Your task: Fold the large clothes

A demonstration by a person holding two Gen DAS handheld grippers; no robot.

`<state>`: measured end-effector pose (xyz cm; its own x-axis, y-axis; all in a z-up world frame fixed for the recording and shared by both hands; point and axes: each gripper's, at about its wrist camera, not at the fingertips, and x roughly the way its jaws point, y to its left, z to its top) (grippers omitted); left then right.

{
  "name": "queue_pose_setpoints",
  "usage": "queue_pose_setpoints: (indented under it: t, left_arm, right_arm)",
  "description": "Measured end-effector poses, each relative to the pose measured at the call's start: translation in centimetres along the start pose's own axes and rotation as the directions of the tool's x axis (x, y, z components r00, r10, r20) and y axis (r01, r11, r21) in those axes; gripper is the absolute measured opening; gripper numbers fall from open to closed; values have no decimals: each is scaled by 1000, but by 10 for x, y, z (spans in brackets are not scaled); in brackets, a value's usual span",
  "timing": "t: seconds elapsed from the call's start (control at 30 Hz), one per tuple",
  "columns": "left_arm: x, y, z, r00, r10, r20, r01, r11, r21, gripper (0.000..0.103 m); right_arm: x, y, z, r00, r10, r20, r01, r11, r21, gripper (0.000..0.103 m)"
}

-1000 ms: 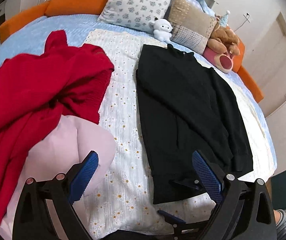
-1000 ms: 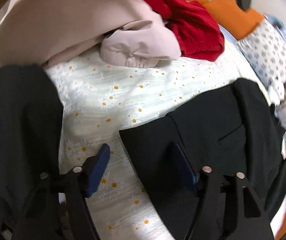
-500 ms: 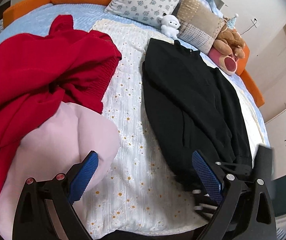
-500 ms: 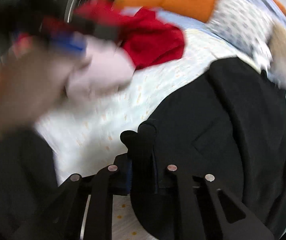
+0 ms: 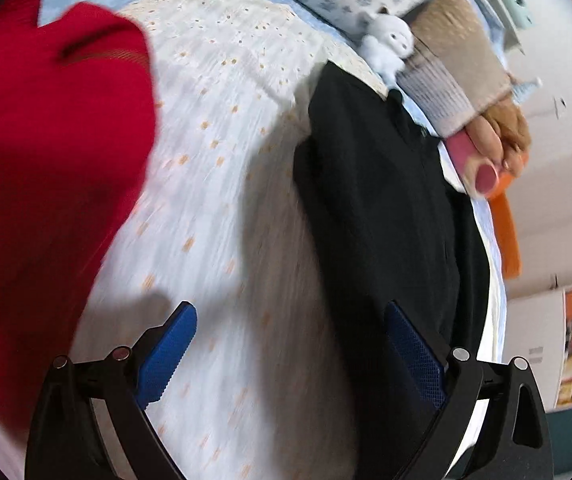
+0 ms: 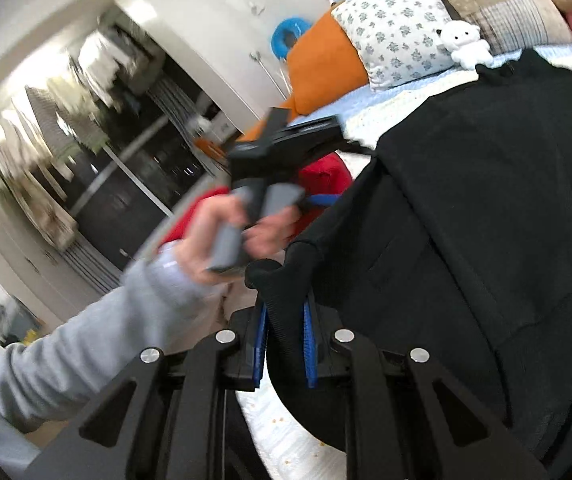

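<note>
Landmark for all positions: the black garment [image 5: 385, 216], spread lengthwise on the daisy-print bedspread [image 5: 214, 184].

Left wrist view, from the left: a red garment [image 5: 46, 168] lies well to the left of the black garment, with a bare strip of bedspread between them. The left gripper [image 5: 289, 356] hangs above the black garment's near left edge. Its fingers are spread wide and hold nothing: one blue pad [image 5: 168, 354] is over the bedspread, the other over black cloth. At the far end of the black garment sit a small white plush toy [image 5: 389, 44] and a beige patchwork cushion [image 5: 453, 68]. This frame is motion-blurred, so contact with the cloth cannot be judged.

Right wrist view, from the left: the person's left hand [image 6: 230, 236] grips the other tool's handle just left of the black garment's raised edge. The right gripper [image 6: 284, 346] has its fingers pressed together, pinching a bunched corner of the black garment that stands up off the bed. The rest of the garment drapes away to the right. A floral pillow [image 6: 397, 28] lies beyond its far end.

Step, as judged: start of a fold, with one near corner secured and raised. The second corner is not yet taken.

Next move probably calls for the left gripper to come down on the near left hem and close there. Both corners can then travel together toward the collar end, so the layer goes over flat without skewing.
</note>
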<state>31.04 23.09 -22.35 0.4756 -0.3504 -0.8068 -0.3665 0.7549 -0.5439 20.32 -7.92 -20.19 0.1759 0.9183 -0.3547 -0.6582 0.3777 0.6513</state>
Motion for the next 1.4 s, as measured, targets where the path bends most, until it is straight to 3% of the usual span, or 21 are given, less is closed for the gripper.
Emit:
queue_pose_setpoints:
  t: [0.13, 0.23, 0.27, 0.3, 0.33, 0.5, 0.63, 0.77, 0.9, 1.0, 1.07, 1.17, 1.23, 1.27, 1.3, 1.37, 1.4]
  left_arm:
    - [14, -12, 29, 998, 26, 61, -23, 998, -52, 96]
    - [26, -28, 44, 993, 103, 64, -101, 994, -32, 94]
    - [29, -33, 45, 990, 123, 64, -122, 992, -17, 75]
    - [33, -40, 47, 989, 137, 56, -137, 990, 4, 38]
    - [39, -48, 46, 988, 146, 40, -147, 989, 14, 26]
    - [33, -89, 38, 980, 170, 99, -178, 982, 70, 19]
    - [18, -148, 31, 980, 136, 145, -161, 972, 170, 19]
    - [31, -224, 16, 976, 154, 153, -198, 921, 335, 19]
    - [86, -277, -15, 964, 230, 134, -266, 844, 466, 20]
    - [131, -289, -35, 956, 275, 102, -288, 817, 499, 21]
    - [159, -289, -47, 942, 324, 87, -322, 799, 508, 25]
    - [176, -290, -58, 934, 341, 111, -345, 772, 533, 48]
    - [176, -294, -65, 940, 323, 110, -327, 756, 567, 82]
    - [175, -296, -68, 941, 322, 105, -321, 749, 580, 86]
    - [169, -298, -71, 946, 308, 106, -309, 749, 587, 86]
    - [149, -300, -72, 958, 261, 117, -279, 762, 584, 86]
    - [133, -301, -71, 966, 225, 129, -258, 777, 575, 86]
  right_arm:
    - [-2, -7, 0, 999, 47, 4, -47, 999, 9, 16]
    - [2, -14, -11, 997, 71, -14, -71, 996, 46, 16]
    - [1, -15, -14, 997, 75, -17, -74, 995, 61, 16]
    - [1, -16, -16, 996, 83, -19, -81, 994, 71, 16]
    - [-1, -15, -16, 996, 86, -13, -85, 993, 76, 16]
    - [-22, -13, -11, 995, 83, 59, -88, 993, 85, 16]
    - [-50, -11, -14, 986, 75, 151, -88, 993, 76, 16]
    - [-72, -20, -35, 971, 53, 232, -89, 985, 146, 16]
    - [-90, -33, -59, 957, -9, 291, -63, 970, 234, 16]
    - [-102, -45, -69, 952, -52, 302, -38, 958, 284, 16]
    - [-104, -52, -77, 958, -88, 274, -3, 950, 314, 17]
    - [-100, -59, -86, 966, -123, 228, 34, 934, 357, 20]
    - [-98, -62, -90, 971, -131, 200, 43, 919, 392, 37]
    - [-98, -60, -90, 970, -139, 197, 50, 916, 397, 54]
    - [-102, -55, -91, 966, -159, 204, 70, 921, 384, 60]
    - [-109, -43, -86, 955, -202, 218, 121, 934, 335, 60]
    - [-119, -30, -86, 938, -242, 248, 166, 942, 291, 60]
